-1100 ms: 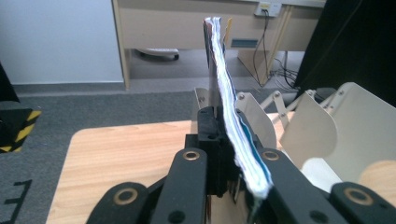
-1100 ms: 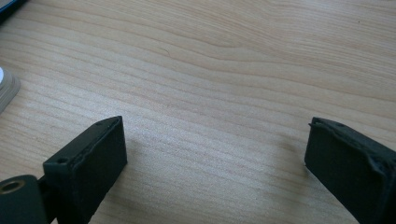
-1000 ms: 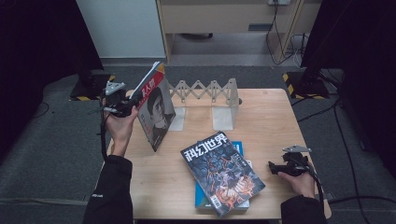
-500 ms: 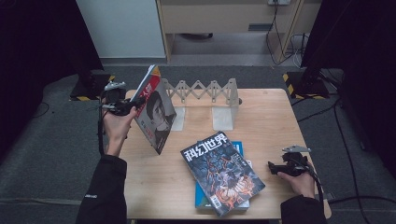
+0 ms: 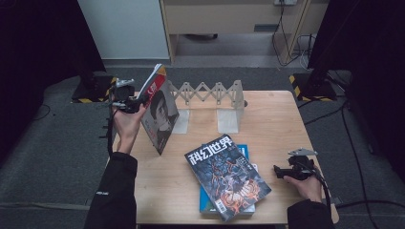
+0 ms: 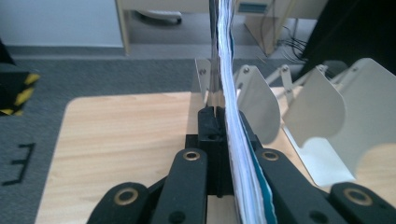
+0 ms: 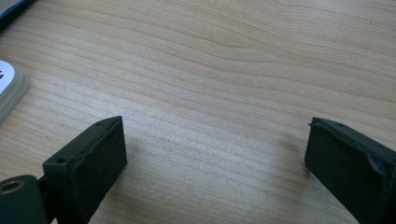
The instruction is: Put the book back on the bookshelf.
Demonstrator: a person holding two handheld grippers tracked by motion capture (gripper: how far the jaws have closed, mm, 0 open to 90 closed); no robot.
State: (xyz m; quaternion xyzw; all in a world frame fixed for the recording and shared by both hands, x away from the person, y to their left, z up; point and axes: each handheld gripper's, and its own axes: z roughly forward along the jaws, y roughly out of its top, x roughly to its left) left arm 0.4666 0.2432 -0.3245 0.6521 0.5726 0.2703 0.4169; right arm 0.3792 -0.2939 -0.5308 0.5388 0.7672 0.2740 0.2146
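One magazine [image 5: 160,112] pinched upright in my left claw [image 5: 135,104]; floppy pages could miss the rack [image 5: 210,95] slot.

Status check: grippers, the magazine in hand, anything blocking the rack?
Left gripper shut on upright magazine, at the folding rack's left end. Right gripper open, empty, low over the table. Nothing blocking the slots.

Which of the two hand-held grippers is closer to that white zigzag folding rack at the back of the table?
The left. The left hand-held gripper holds a magazine upright right beside the rack. The right hand-held gripper rests open near the table's front right corner, well away from it.
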